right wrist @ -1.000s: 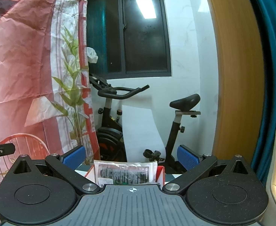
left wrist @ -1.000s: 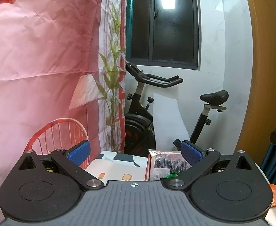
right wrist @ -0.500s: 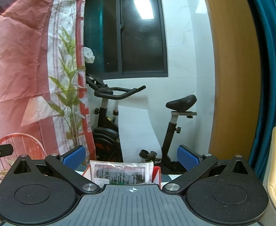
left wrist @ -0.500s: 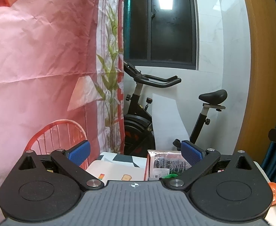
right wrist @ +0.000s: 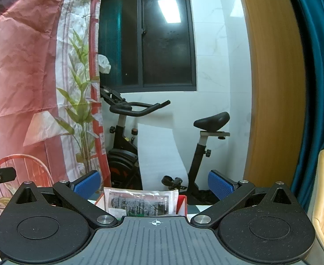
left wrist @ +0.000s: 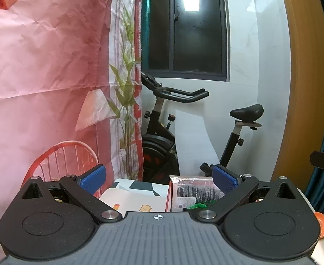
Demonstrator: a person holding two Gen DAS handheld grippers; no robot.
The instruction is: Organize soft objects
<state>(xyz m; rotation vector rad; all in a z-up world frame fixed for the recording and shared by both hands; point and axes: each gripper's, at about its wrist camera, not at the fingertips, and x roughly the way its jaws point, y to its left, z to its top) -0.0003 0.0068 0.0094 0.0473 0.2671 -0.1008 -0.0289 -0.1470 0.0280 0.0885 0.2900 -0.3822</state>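
- The left gripper (left wrist: 158, 180) is holding its two blue-padded fingers (left wrist: 93, 177) wide apart, with nothing between them.
- The right gripper (right wrist: 154, 183) is also keeping its two blue fingers (right wrist: 219, 184) spread open and is gripping nothing.
- One flat, crinkly plastic packet with dark printed writing (right wrist: 140, 203) is standing up in a red and white box (right wrist: 182, 204), low and in the middle of the right wrist view, between the two fingers and past their tips.
- The packet's long side is running left to right, and its printed face is looking at the camera.
- In the left wrist view the same packet (left wrist: 194, 191) is sitting just beside the right-hand finger, with something bright green (left wrist: 198, 205) peeking out below it.
- One pale board with small food pictures (left wrist: 135, 201) is lying to the left of the box.
- One black exercise bike (right wrist: 126, 145) is standing behind, by a white wall.
- One pink printed curtain (left wrist: 47, 70) is hanging on the left.
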